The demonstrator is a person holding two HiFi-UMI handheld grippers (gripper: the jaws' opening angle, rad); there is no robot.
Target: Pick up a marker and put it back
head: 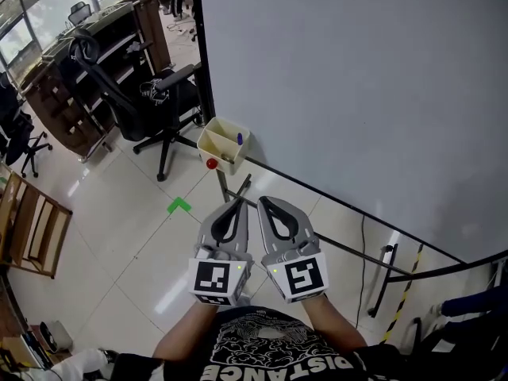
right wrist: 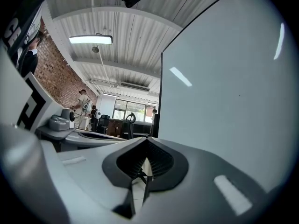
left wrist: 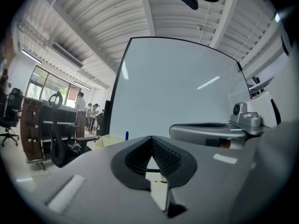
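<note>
A blue marker [head: 239, 139] stands in a cream tray [head: 223, 146] fixed at the whiteboard's [head: 357, 94] lower left corner. A red round thing [head: 211, 163] sits on the tray's front. My left gripper [head: 240, 202] and right gripper [head: 263, 202] are held side by side below the tray, well short of it. Both are shut, with nothing between the jaws. In the left gripper view the shut left gripper [left wrist: 152, 138] points toward the tray [left wrist: 108, 140] and marker [left wrist: 125, 135], with the right gripper [left wrist: 215, 130] beside it. The right gripper view shows the right gripper [right wrist: 146, 138] shut and empty.
A black office chair [head: 163, 101] stands left of the tray, with wooden desks [head: 71, 78] behind it. A green tape mark [head: 179, 205] lies on the tiled floor. The whiteboard's stand legs [head: 387, 278] and a cable run along the floor at right. People stand far off.
</note>
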